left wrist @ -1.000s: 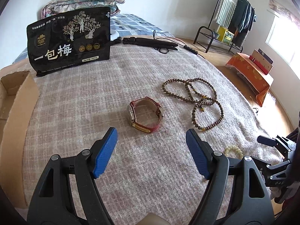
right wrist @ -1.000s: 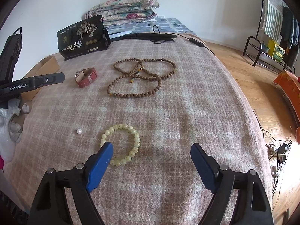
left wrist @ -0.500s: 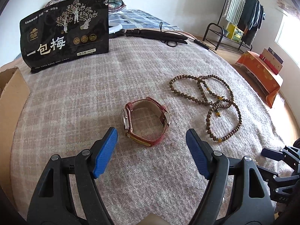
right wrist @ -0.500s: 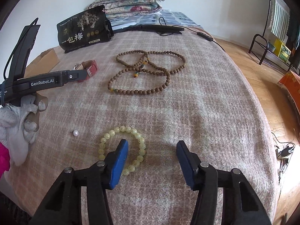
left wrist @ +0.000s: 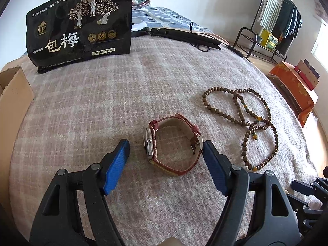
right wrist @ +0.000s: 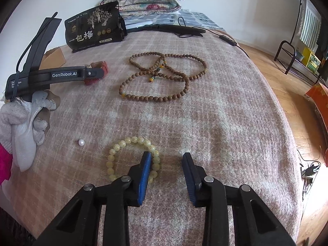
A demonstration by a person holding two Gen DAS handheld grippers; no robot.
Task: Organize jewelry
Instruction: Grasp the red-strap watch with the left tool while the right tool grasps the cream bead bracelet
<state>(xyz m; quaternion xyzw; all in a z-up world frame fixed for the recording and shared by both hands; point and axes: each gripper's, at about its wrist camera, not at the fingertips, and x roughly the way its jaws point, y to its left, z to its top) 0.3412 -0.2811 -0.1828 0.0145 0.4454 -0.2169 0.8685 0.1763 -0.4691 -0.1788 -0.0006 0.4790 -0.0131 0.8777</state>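
Observation:
A watch with a red strap (left wrist: pixel 174 143) lies on its side on the checked blanket (left wrist: pixel 102 102), between the fingers of my left gripper (left wrist: pixel 166 153). Its jaws are closing; the right fingertip is at the buckle, and a gap remains beside the watch face. A yellow bead bracelet (right wrist: pixel 131 141) lies under my right gripper (right wrist: pixel 166 154). Its jaws are closing too, with the left finger (right wrist: pixel 145 170) inside the loop and the loop's right side between the pads, not pinched. A long brown bead necklace (left wrist: pixel 244 147) (right wrist: pixel 153 98) lies coiled further off. A single pearl (right wrist: pixel 81 142) rests left of the bracelet.
A black snack pouch (left wrist: pixel 80 26) stands at the back of the blanket, and an open cardboard box (left wrist: pixel 14 94) sits at the left edge. Black cabled gear (left wrist: pixel 184 35) lies behind. A gloved hand (right wrist: pixel 26 127) holds the left gripper. The floor drops off on the right.
The left gripper moved forward and down until the watch sat between its fingers, narrowing slightly. The right gripper's jaws narrowed a lot, its left finger now inside the yellow bracelet's loop.

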